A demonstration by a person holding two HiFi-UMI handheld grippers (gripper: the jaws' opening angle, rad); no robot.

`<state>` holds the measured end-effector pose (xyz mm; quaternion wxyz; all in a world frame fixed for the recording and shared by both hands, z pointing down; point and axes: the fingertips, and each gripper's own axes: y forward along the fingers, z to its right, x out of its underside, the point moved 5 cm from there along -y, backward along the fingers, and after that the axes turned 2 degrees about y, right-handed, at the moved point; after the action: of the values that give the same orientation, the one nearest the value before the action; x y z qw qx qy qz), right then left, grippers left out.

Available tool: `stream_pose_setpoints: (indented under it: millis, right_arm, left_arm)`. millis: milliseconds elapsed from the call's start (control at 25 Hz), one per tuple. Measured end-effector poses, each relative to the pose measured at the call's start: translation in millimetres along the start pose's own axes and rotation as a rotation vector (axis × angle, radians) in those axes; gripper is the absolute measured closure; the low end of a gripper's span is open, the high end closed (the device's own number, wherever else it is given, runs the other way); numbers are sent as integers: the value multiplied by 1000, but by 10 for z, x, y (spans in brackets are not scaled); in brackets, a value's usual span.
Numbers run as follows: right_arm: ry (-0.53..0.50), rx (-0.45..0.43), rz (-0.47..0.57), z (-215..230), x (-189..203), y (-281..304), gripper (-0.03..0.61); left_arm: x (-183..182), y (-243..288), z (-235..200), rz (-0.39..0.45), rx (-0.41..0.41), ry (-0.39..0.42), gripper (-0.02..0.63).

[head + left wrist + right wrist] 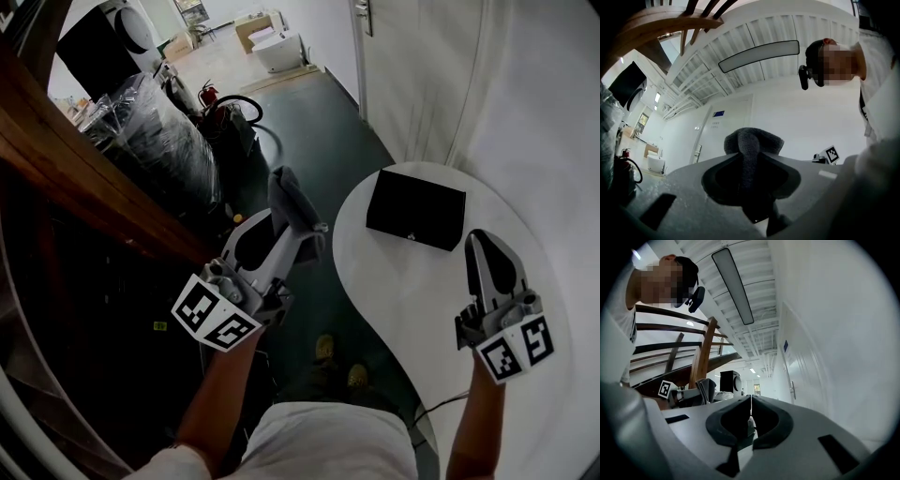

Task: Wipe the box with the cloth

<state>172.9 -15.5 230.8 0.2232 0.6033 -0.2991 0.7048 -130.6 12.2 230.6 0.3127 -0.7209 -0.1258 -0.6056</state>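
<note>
A black box (415, 210) lies flat on the round white table (412, 291), toward its far side. My left gripper (302, 228) hangs off the table's left edge, above the dark floor, shut on a grey cloth (289, 195) that sticks up past its tips. The left gripper view shows the cloth (752, 145) pinched between the jaws. My right gripper (484, 239) is over the table, just right of the box, jaws shut with nothing between them (750, 401). It does not touch the box.
A wooden stair beam (84, 178) runs along the left. Plastic-wrapped goods (159, 131) and a red fire extinguisher (208, 94) stand on the floor beyond. A white door and wall (412, 66) rise behind the table.
</note>
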Motion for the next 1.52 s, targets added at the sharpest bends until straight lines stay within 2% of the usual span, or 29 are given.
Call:
stream_pose_setpoints:
  millis: [400,720,1120,1520]
  right_arm:
    - [-60,117,-30,196,100,476,565]
    - [-79,216,-70,356,286,914,563]
    - [-74,307,-146,518,477,1099,563]
    - [-49,416,-274,1051,776,959,554]
  left_arm:
    - [240,471,-640,1,77,-19,508]
    - [573,871,-1188,-28,145,-70,508]
    - [1075,1238,-1524,-133,212,-139,508]
    - [1562,1545,-1624,-258,225,-172,508]
